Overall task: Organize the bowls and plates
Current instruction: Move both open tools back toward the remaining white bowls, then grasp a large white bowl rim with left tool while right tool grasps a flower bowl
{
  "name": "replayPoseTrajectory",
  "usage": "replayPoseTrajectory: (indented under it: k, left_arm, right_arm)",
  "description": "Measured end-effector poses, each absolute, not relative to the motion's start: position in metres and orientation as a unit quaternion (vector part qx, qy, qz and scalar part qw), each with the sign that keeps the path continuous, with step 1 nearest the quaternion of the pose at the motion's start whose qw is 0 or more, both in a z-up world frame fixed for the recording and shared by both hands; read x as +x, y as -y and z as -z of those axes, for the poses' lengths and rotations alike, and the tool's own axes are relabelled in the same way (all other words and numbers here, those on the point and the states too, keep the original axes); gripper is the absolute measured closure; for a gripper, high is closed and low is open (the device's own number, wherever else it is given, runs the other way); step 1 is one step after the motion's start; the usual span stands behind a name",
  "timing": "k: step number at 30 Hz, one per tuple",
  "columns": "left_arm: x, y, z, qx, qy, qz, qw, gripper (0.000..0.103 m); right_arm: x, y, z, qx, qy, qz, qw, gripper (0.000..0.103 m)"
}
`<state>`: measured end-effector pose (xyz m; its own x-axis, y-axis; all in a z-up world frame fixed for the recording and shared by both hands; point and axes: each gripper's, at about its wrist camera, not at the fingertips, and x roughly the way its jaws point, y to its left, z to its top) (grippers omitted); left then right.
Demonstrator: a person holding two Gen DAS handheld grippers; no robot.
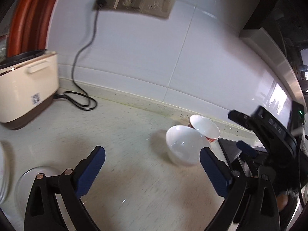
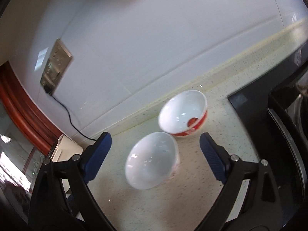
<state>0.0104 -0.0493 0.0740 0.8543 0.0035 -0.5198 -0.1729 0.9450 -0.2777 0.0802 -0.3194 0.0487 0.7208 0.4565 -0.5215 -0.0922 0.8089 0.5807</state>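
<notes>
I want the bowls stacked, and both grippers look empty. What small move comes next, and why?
Probably bring the open right gripper forward onto the white bowl rim: it sits nearest, loose beside the red-and-white bowl, apparently ready to be nested.

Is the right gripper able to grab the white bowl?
Probably yes. The right gripper is open and empty, the white bowl sits right ahead between its fingers, and nothing blocks it.

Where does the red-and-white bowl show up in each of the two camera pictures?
Left wrist view: the red-and-white bowl sits right of centre, just behind the plain white bowl.
Right wrist view: the same bowl is right of centre, above the plain white bowl.
Shared landmark: the wall socket panel.
</notes>
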Motion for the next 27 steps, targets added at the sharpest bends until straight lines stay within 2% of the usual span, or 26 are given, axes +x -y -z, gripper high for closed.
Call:
replayPoseTrajectory:
  k: [1, 5, 11, 14, 19, 27]
  left_arm:
    - [0.025, 0.051, -0.073, -0.159, -0.27, -0.048, 0.948, 0.003]
    - [0.067, 0.051, -0.068, -0.177, -0.282, -0.054, 0.942, 0.003]
    - [0.128, 0.05, -0.042, -0.211, -0.345, -0.06, 0.912, 0.003]
    - [0.136, 0.054, -0.018, -0.206, -0.382, -0.046, 0.9, 0.003]
    - [0.128, 0.052, -0.011, -0.21, -0.369, -0.039, 0.905, 0.003]
    - [0.132, 0.044, 0.007, -0.225, -0.387, -0.043, 0.893, 0.004]
  right_arm:
    - [0.085, 0.321, -0.044, 0.261, -0.366, -0.139, 0.883, 0.01]
    - [0.092, 0.329, -0.033, 0.26, -0.372, -0.123, 0.882, 0.01]
    - [0.107, 0.325, 0.0, 0.296, -0.411, -0.133, 0.852, 0.011]
    - [0.104, 0.321, 0.006, 0.3, -0.416, -0.141, 0.847, 0.012]
    - [0.095, 0.311, 0.003, 0.279, -0.408, -0.152, 0.856, 0.013]
    - [0.091, 0.288, 0.007, 0.236, -0.414, -0.164, 0.863, 0.03]
